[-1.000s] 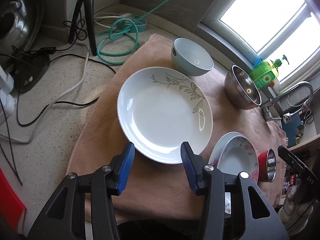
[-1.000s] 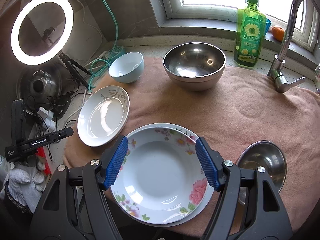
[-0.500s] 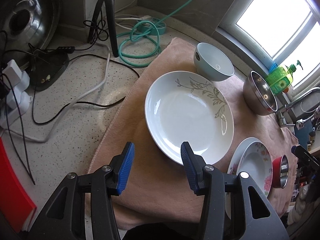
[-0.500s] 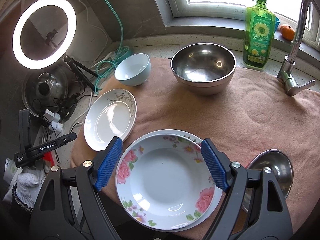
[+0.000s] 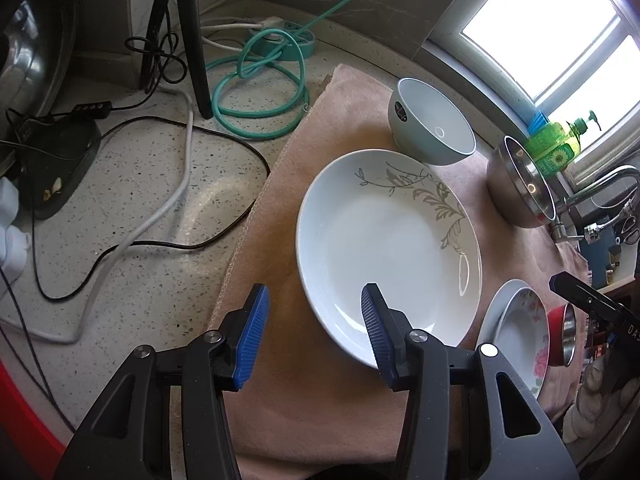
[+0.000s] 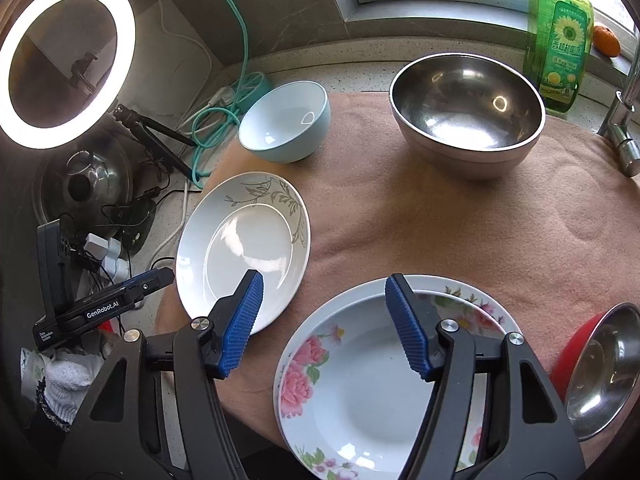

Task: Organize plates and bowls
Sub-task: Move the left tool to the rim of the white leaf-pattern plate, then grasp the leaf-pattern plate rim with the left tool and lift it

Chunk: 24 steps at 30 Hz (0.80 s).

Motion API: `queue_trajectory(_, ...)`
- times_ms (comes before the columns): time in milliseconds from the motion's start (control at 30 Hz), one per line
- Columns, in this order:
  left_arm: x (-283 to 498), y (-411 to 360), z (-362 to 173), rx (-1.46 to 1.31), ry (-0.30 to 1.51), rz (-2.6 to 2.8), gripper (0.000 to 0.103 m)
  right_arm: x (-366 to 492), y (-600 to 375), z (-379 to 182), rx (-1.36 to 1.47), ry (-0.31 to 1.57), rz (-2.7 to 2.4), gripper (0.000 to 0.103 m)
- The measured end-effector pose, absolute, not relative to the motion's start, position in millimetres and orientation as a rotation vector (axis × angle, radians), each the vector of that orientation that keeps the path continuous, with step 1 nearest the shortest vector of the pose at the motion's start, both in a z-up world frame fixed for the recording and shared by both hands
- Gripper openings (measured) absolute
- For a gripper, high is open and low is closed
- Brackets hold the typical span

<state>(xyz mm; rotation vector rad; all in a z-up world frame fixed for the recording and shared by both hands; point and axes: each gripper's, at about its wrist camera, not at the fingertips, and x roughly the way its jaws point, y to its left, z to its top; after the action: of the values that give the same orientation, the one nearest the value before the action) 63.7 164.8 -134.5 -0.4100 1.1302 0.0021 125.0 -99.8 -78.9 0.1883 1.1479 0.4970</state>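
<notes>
A white plate with a grey leaf pattern point(image 5: 388, 248) point(image 6: 244, 256) lies on a pink cloth point(image 5: 304, 400). My left gripper point(image 5: 314, 336) is open and hovers over the plate's near left rim, its right finger above the plate. A floral deep plate point(image 6: 360, 384) point(image 5: 520, 344) sits on another floral plate. My right gripper point(image 6: 322, 324) is open above its left rim. A light blue bowl point(image 6: 286, 120) point(image 5: 432, 128), a large steel bowl point(image 6: 468, 112) point(image 5: 524, 184) and a small red-sided steel bowl point(image 6: 600, 364) point(image 5: 564, 328) stand on the cloth.
Cables, a teal hose point(image 5: 256, 92) and a tripod leg point(image 5: 194, 36) crowd the speckled counter left of the cloth. A ring light point(image 6: 64, 60) stands at left. A green soap bottle point(image 6: 560, 36) and a tap point(image 6: 624, 120) are by the window.
My left gripper has moved left and closer to the leaf plate's near rim. My right gripper has moved down and left toward the floral plates. Both stay open.
</notes>
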Motion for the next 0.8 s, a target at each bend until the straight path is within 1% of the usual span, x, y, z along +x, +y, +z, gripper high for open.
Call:
queue_trajectory(133,70.8,171.1,-140.7,-0.412,1.142,-0.019,0.047,132.7,-90.0,-91.4,0.206,1.187,0.489,0.052)
queue_trajectory(267,75.3,175.1,-143.4,-0.416,1.143,-0.033,0.044,141.1,-82.7,-100.1,0.207,1.206,0.480,0.049)
queue_trajectory(333,77.0,175.9,-144.7,-0.419,1.144,-0.041,0.043,146.5,-80.0,-102.7,0.216,1.214,0.482,0.045)
queue_trajectory(500,81.3,177.1,-147.4,-0.421,1.145,-0.043,0.028,157.6,-69.6,-112.5,0.228,1.252,0.490,0.032)
queue_trajectory(567,84.0,176.6,-149.3,-0.423,1.148,-0.048,0.028,160.7,-65.0,-116.6,0.218,1.261,0.491,0.029)
queue_trajectory(633,85.8,176.9,-151.2,-0.429,1.153,-0.052,0.024,163.3,-62.3,-119.6,0.215,1.271,0.495,0.022)
queue_trajectory(667,86.7,176.7,-152.0,-0.429,1.153,-0.052,0.020,164.6,-61.0,-121.0,0.216,1.275,0.495,0.021)
queue_trajectory(767,87.5,177.9,-153.5,-0.437,1.151,-0.051,0.019,168.6,-57.8,-124.1,0.213,1.282,0.492,0.020)
queue_trajectory(800,88.3,178.2,-154.1,-0.436,1.154,-0.054,0.017,169.7,-57.1,-124.7,0.213,1.285,0.493,0.019)
